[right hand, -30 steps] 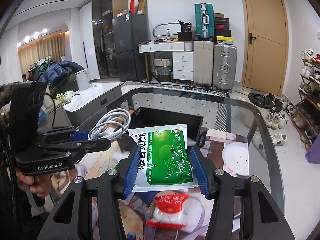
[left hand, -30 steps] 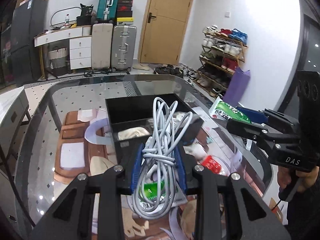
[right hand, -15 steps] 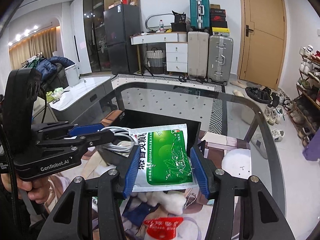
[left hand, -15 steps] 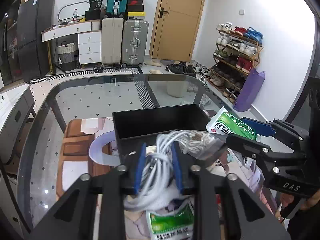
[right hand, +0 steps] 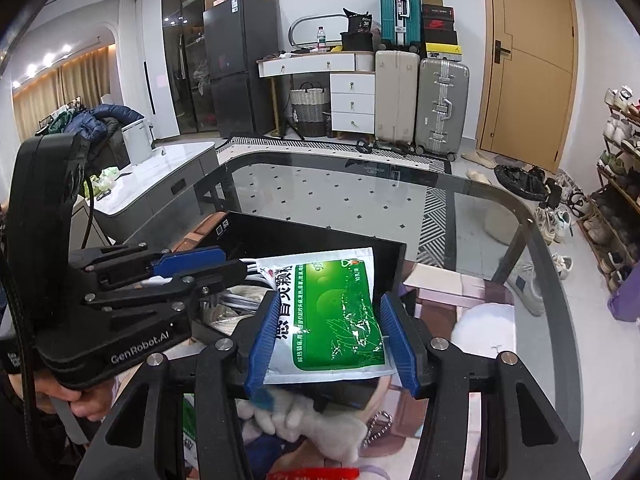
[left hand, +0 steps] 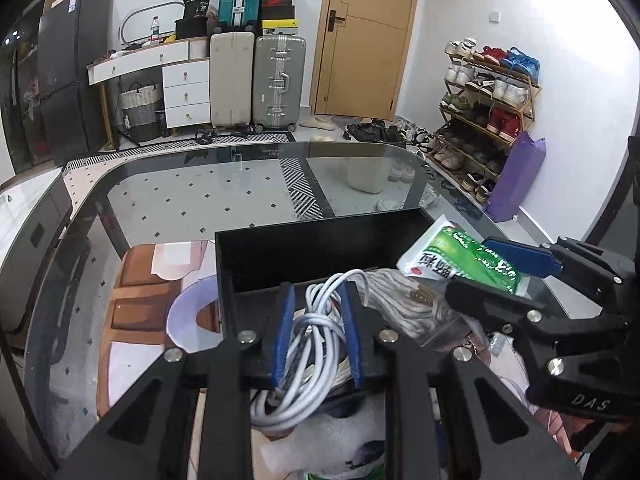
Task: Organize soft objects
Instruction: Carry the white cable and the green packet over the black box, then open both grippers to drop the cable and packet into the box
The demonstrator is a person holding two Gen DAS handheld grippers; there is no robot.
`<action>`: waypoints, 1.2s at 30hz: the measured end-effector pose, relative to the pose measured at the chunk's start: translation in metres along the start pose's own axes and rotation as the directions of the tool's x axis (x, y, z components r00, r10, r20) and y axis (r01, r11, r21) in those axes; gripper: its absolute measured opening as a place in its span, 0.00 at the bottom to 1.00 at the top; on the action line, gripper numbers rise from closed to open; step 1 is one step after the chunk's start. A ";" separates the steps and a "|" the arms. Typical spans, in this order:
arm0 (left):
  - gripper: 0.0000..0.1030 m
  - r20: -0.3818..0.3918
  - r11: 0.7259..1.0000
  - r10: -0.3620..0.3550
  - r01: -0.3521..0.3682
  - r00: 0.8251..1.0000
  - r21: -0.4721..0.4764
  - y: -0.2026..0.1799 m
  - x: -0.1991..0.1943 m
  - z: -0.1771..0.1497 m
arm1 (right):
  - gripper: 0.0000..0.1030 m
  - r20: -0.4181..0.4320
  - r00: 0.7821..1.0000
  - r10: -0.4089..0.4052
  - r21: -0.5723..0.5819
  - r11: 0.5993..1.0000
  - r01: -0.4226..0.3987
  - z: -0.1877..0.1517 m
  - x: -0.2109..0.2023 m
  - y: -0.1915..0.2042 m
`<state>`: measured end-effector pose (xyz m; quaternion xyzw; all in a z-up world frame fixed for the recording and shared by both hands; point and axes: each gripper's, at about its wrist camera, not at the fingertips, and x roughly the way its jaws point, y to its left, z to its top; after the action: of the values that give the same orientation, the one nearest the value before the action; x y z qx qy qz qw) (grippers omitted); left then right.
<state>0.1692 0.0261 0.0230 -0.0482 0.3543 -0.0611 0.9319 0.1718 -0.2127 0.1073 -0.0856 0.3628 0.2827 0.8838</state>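
Left gripper (left hand: pixel 317 330) was clamped on a bundle of white cable (left hand: pixel 308 344), blue pads pressed against the coil on both sides. Right gripper (right hand: pixel 326 334) was clamped on a green-and-white sachet (right hand: pixel 332 316), held flat between its pads. Both loads hung over the black box (left hand: pixel 312 252) on the glass table (left hand: pixel 192 200); the cable's top loop reached over the box's near wall, while its lower loops drooped on the near side of it. A grey cloth (left hand: pixel 400 304) already lay inside the box.

Judgement: the step in hand is dropping both items into the box. To do it well, carry the cable further forward so the hanging loops clear the near wall before opening, or they may drape outside. Release one item at a time; the two grippers sat close together over the same opening.

Left view alone showed the cloth plainly and how the sachet tilted over the box's right corner. Right view alone showed a white plush toy (right hand: pixel 304 420) and a red packet (right hand: pixel 316 474) lying below, outside the box, apparently waiting.
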 end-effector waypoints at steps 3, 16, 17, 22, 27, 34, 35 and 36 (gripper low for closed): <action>0.37 -0.013 1.000 0.008 -0.008 1.000 0.006 0.001 0.000 -0.002 | 0.56 0.011 1.000 -0.010 -0.003 1.000 0.010 0.001 0.003 0.001; 1.00 0.028 0.998 -0.036 0.035 0.999 0.043 -0.007 -0.039 -0.020 | 0.98 0.046 0.998 -0.044 0.036 0.998 0.042 -0.028 -0.036 -0.016; 1.00 0.030 0.998 -0.043 0.042 0.999 0.043 -0.007 -0.042 -0.022 | 0.98 0.049 0.998 -0.039 0.041 0.998 0.037 -0.031 -0.039 -0.017; 1.00 0.017 0.999 -0.043 0.043 0.999 0.026 -0.002 -0.055 -0.033 | 0.99 0.044 0.998 -0.045 0.065 0.997 0.042 -0.049 -0.054 -0.020; 1.00 0.017 1.000 -0.021 0.021 1.000 0.002 0.003 -0.064 -0.047 | 0.99 0.031 0.999 -0.044 0.065 0.997 0.042 -0.066 -0.062 -0.017; 1.00 -0.006 1.000 0.002 -0.002 1.000 -0.019 0.004 -0.069 -0.069 | 0.99 -0.014 0.999 -0.035 0.074 0.997 0.036 -0.091 -0.064 -0.015; 1.00 -0.011 1.000 0.007 -0.007 1.000 -0.015 0.003 -0.069 -0.071 | 0.99 -0.019 0.999 -0.035 0.074 0.997 0.036 -0.095 -0.063 -0.015; 1.00 -0.015 1.000 0.014 -0.014 1.000 -0.015 0.001 -0.069 -0.074 | 0.99 -0.022 0.999 -0.034 0.075 0.997 0.036 -0.097 -0.063 -0.014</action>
<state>0.0687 0.0342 0.0130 -0.0521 0.3619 -0.0525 0.9293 0.0860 -0.2866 0.0804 -0.0616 0.3808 0.2524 0.8874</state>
